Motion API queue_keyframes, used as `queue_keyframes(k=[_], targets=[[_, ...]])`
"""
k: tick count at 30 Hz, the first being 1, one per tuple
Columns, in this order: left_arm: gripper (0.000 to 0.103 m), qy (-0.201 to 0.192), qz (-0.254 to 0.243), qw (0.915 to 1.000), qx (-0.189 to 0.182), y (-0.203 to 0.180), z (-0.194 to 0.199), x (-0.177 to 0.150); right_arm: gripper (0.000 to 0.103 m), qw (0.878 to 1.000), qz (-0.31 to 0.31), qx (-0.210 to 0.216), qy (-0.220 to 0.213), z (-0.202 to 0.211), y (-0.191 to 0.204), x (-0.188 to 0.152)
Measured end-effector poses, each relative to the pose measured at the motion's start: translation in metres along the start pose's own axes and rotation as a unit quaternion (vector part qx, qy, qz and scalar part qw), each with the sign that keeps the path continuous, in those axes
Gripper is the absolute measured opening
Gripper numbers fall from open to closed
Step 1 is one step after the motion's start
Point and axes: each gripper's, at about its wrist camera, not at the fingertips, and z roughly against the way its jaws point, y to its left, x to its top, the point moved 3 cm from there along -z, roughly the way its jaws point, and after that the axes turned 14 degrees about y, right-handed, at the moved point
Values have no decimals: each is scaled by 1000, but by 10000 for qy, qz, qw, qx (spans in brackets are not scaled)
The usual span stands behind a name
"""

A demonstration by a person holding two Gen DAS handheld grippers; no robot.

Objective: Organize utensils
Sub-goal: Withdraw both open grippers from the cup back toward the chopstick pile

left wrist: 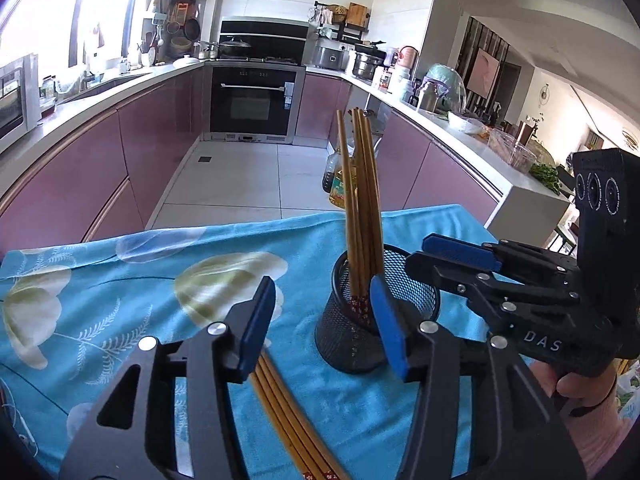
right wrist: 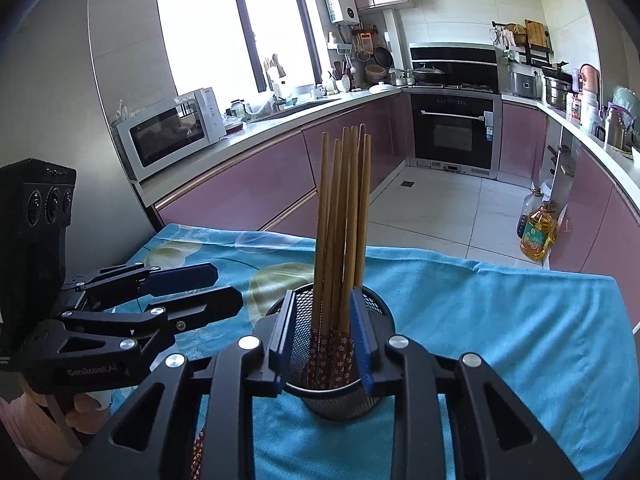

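A black mesh cup (left wrist: 376, 312) stands on the blue floral cloth (left wrist: 120, 288), with several wooden chopsticks (left wrist: 362, 208) upright in it. More chopsticks (left wrist: 280, 412) lie flat on the cloth under my left gripper (left wrist: 324, 328), which is open and empty just left of the cup. My right gripper (right wrist: 324, 344) is part open. Its blue pads (right wrist: 360, 344) stand either side of the upright chopsticks (right wrist: 342, 220) over the cup (right wrist: 332, 396), with gaps to them. It also shows in the left wrist view (left wrist: 436, 256), over the cup's right rim.
The cloth-covered table ends at a far edge (right wrist: 480, 264), with tiled floor beyond. Oil bottles (right wrist: 536, 232) stand on the floor by the pink cabinets. Counters carry a microwave (right wrist: 172, 132), pots and an oven (right wrist: 452, 136).
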Motion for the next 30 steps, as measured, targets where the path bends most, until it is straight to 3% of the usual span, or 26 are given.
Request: queue_keyframes(k=[4, 14, 21, 30], targets=[[68, -197, 89, 9992, 333, 9, 14, -14, 37, 9997, 148, 69, -207, 15, 12, -9], [79, -177, 341, 9961, 790, 34, 27, -61, 55, 9978, 540, 264, -267, 28, 45, -39], [80, 211, 340, 9938, 1040, 40, 9, -91, 56, 9972, 539, 416, 306, -6, 59, -63], [80, 794, 379, 9910, 1011, 43, -25, -117, 56, 9936, 332, 443, 988, -52, 63, -87]])
